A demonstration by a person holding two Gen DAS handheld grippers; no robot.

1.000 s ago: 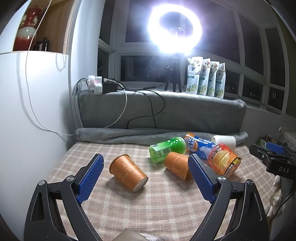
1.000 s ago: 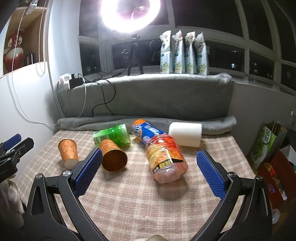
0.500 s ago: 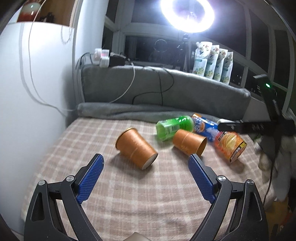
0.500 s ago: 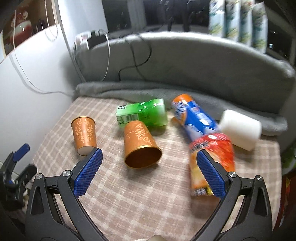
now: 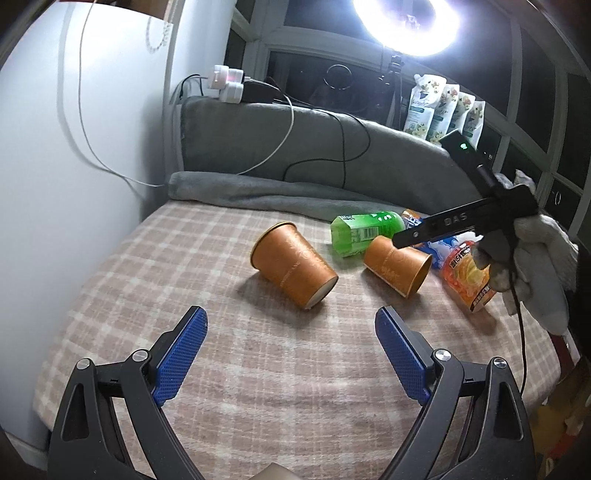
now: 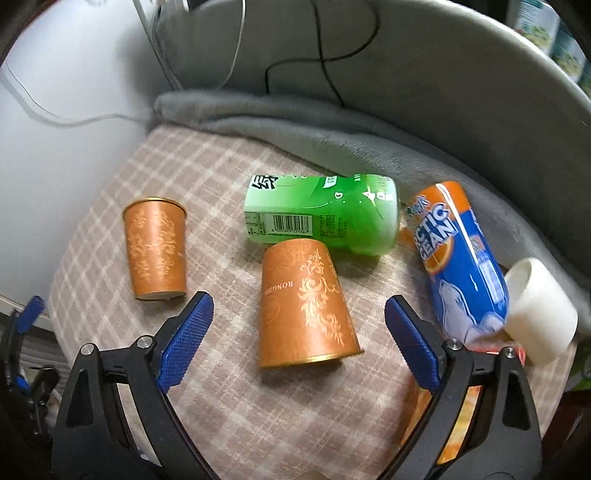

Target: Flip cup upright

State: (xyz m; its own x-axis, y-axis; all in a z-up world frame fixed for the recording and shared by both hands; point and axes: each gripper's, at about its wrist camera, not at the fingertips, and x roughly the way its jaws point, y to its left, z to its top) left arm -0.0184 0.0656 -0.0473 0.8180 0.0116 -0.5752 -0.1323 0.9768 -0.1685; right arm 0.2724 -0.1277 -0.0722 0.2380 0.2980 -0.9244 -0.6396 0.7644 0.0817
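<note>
Plaid cloth (image 6: 229, 413) in beige and white covers the surface, backed by a grey cushion (image 5: 332, 155) under a glaring ring light (image 5: 408, 24).

Seen from the right wrist, left to right: one orange cup (image 6: 155, 249) with gold scrollwork lies on its side at far left, its long axis running near to far, gold rim at the far end and base toward the camera. A green bottle (image 6: 321, 218) lies crosswise, barcode up, its white lettering too distorted to read. A second orange cup (image 6: 304, 310) lies just near of the bottle, base at the bottle, open mouth toward the camera; letters reading "RONG..." show upside down on its side. A blue-and-orange bottle (image 6: 458, 266) reads "ARCTIC OCEAN". A white roll (image 6: 539, 310) lies at far right, touching it.

The right tool (image 6: 297, 334) has its blue pads spread wide to either side of the second cup's mouth, not touching it.

From the left wrist, the left tool (image 5: 291, 352) is likewise spread apart, above bare cloth, with the first cup (image 5: 293, 269) beyond it. The right tool's black body, stamped "DAS", is held in a white-gloved hand (image 5: 535, 266).
</note>
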